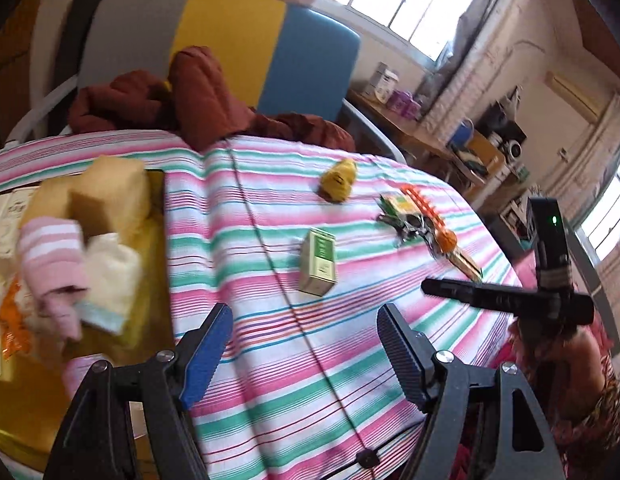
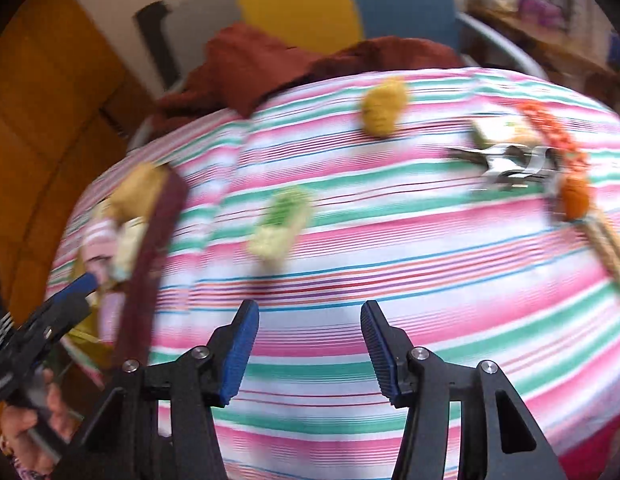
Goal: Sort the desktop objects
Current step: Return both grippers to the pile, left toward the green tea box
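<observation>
Both my tools hang released over the striped worktop [image 1: 310, 360], left tool [image 1: 303, 354] and right tool [image 2: 310, 350] gripping nothing; the green box [image 1: 318, 262] lies ahead, beside the yellow tray [image 1: 149, 288]

Both grippers: black frames, silver screw heads at pivots, ribbed blue pads on fingers [image 2: 237, 354]. Right gripper [image 1: 510, 300] carries a green LED. Person wears a pink-red patterned sleeve [image 1: 590, 392].
</observation>
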Demonstrator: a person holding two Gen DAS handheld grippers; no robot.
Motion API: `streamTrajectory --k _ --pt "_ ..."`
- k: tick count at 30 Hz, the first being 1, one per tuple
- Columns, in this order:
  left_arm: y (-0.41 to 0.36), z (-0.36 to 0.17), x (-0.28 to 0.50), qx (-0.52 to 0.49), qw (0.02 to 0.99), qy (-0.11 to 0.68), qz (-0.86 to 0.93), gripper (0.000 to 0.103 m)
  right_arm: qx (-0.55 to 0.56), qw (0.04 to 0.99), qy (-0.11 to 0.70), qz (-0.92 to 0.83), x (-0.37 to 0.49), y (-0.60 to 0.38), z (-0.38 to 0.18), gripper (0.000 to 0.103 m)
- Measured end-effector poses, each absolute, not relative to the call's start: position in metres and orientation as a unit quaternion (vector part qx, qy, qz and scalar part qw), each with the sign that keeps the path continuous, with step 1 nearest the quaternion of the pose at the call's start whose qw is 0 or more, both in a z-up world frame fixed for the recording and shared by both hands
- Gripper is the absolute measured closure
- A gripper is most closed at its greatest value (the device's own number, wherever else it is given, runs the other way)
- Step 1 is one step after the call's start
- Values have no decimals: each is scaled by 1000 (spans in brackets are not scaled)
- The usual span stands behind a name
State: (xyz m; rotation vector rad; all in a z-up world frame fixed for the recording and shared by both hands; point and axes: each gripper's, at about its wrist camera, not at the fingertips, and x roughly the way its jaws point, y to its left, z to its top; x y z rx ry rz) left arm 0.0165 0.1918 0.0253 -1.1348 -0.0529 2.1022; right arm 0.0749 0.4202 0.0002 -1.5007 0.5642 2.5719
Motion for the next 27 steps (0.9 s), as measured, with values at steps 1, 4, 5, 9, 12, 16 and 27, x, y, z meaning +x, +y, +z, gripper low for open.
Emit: streamTrajectory --k 1,4,5,9,12,16,27 --pt "201 22 17 -446 369 -13 815 27 -494 71 190 846 77 435 0 48" --pt "229 8 13 -462 367 17 807 27 -484 126 197 843 85 479 -1 40" --pt "237 4 10 -468 364 26 805 27 -480 152 192 843 85 493 -1 37" --pt "257 -9 -1 -482 355 33 801 27 -464 241 174 835 92 553 -1 28" --pt "274 -17 -7 -491 355 41 794 27 -464 281 192 818 99 600 -3 22" --pt "298 -22 -14 -484 353 63 798 27 -477 296 223 797 100 644 -7 20" --pt "323 -57 -34 -478 349 69 803 44 -500 301 283 761 103 692 -47 18"
